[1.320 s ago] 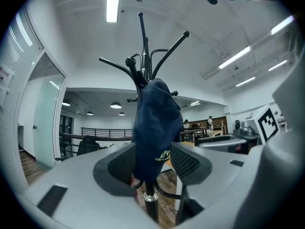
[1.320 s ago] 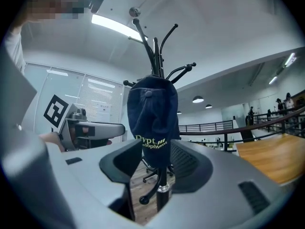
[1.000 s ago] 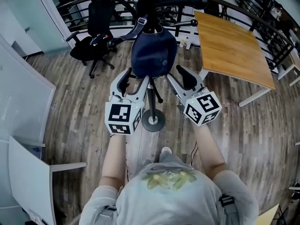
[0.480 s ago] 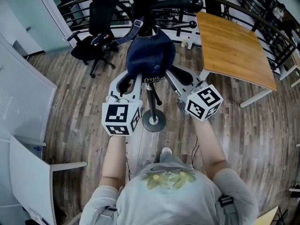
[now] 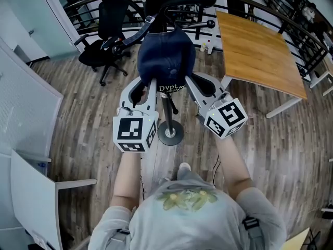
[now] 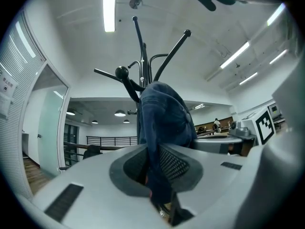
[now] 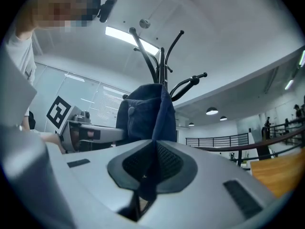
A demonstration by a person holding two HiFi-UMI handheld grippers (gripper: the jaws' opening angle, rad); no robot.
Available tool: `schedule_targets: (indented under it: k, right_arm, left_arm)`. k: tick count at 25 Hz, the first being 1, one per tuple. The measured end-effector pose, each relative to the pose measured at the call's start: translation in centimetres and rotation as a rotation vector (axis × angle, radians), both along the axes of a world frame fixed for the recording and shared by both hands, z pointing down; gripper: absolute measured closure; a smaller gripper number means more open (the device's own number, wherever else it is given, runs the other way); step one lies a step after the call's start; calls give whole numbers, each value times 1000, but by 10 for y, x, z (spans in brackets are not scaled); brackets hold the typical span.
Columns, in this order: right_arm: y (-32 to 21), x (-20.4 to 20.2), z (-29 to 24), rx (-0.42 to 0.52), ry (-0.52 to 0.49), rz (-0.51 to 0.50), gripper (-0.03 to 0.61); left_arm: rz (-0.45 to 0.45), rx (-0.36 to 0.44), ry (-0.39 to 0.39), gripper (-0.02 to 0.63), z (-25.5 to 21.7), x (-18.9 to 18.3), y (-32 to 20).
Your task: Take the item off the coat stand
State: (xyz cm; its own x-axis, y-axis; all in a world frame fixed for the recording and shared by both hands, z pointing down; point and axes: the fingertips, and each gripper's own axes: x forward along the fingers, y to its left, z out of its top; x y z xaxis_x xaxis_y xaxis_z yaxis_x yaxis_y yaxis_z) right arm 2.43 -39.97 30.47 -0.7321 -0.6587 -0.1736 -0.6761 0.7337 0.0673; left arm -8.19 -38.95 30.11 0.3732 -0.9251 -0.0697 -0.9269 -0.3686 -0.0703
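Observation:
A navy cap (image 5: 166, 56) hangs on a black coat stand (image 5: 167, 111) with curved arms at the top. My left gripper (image 5: 143, 89) is at the cap's left lower edge and my right gripper (image 5: 200, 85) at its right lower edge. In the left gripper view the cap (image 6: 164, 113) droops from the stand (image 6: 142, 63), and the closing jaws of the left gripper (image 6: 159, 178) pinch its fabric. In the right gripper view the cap (image 7: 143, 111) hangs below the stand (image 7: 162, 61). A fold of it is pinched in the closing jaws of the right gripper (image 7: 147, 168).
The stand's round base (image 5: 170, 134) rests on the wood floor just ahead of the person. A black office chair (image 5: 106, 35) is behind on the left, a wooden table (image 5: 257, 51) behind on the right. White partitions (image 5: 26, 103) line the left side.
Both grippers have closed in from open onto the cap's lower edges. The cap has tipped up, so white lettering under its rim now shows.

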Motion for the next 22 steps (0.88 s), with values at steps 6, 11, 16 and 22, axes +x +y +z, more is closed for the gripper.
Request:
schedule_targets:
  k: [6,11,16,22]
  right_arm:
    - [8,4,-21,35,-16,17,551]
    - [18,5,-35,71,-29,31,551]
    - [28,9,-52,102,-35,48,551]
    - [39,12,-71,137,-38,67,552]
  left_arm:
    - [3,46,-5,554,-23,4,6]
    - [13,87,1,555,-38,5,14]
    - [27,118,-2,555,-55,8,20]
    - [39,146,18,555,-73,11,31]
